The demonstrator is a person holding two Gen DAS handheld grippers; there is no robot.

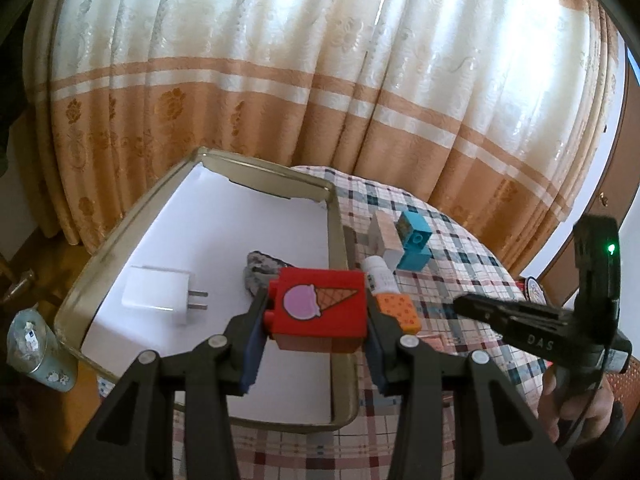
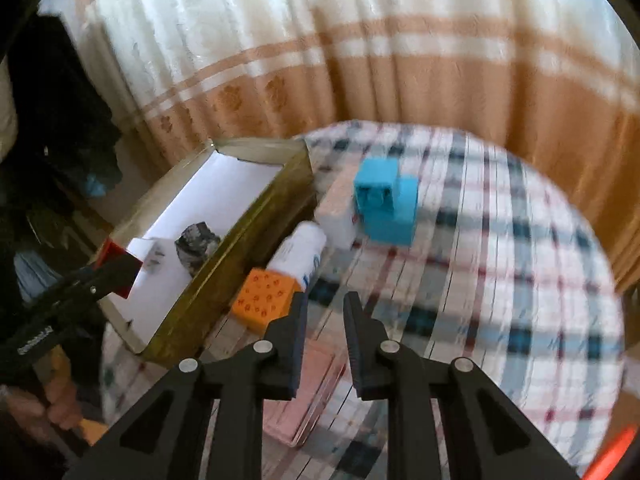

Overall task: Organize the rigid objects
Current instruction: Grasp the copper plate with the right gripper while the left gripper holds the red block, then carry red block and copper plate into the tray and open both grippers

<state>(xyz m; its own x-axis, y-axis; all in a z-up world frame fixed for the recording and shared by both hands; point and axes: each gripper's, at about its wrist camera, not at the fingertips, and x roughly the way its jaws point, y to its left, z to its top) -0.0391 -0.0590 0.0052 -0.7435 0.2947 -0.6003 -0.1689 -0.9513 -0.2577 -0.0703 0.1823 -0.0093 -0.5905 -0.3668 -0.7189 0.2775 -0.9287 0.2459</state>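
My left gripper [image 1: 318, 312] clamps the red ice-cream block [image 1: 320, 306] above the metal tray [image 1: 338, 216]; my right gripper [image 2: 325, 312] hangs closed and empty.

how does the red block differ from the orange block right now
The red block is held off the surface between the left gripper's fingers, over the tin's edge; the orange block lies on the tablecloth beside the tin. The red shows an ice-cream picture, the orange small dots. Both are toy blocks.
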